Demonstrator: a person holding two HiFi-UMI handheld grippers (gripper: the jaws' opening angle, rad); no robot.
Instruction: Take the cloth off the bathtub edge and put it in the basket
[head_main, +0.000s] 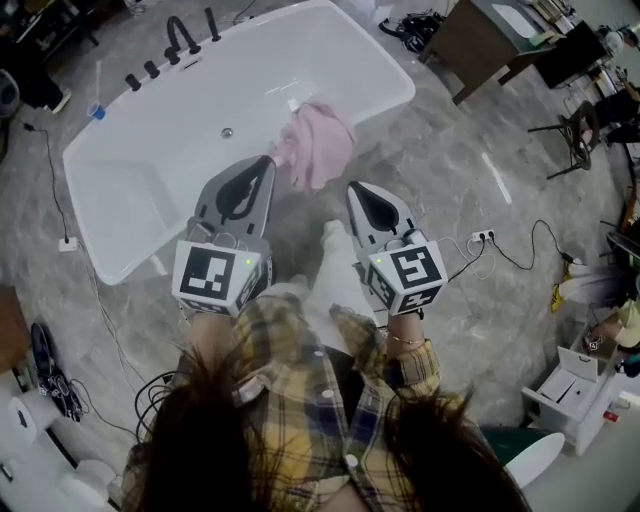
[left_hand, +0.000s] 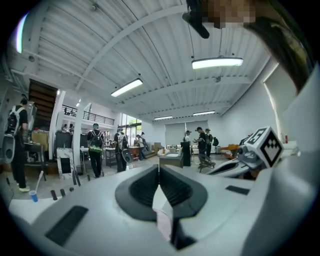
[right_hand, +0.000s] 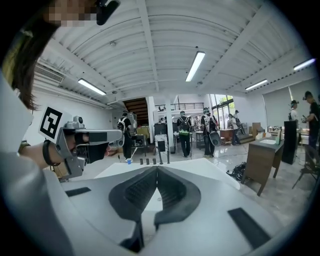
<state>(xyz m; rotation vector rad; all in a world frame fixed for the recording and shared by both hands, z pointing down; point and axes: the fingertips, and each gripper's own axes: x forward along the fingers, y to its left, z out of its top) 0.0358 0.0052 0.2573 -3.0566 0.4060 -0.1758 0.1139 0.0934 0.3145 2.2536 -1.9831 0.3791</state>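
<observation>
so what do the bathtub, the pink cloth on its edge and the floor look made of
Bathtub: glossy white acrylic or enamel, probably; smooth walls with soft sheen. Pink cloth: soft matte fabric, maybe terry; it drapes in folds over the edge. Floor: polished grey marble or marble-look tile; veined pattern, a light reflected.

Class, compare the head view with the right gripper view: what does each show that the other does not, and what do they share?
Only the head view: the pink cloth draped over the tub's near edge, and the person's plaid shirt. Only the right gripper view: the ceiling lights and people standing far off. Both: the white tub, its faucet, the left hand-held gripper and the right hand-held gripper, each shut and empty.
</observation>
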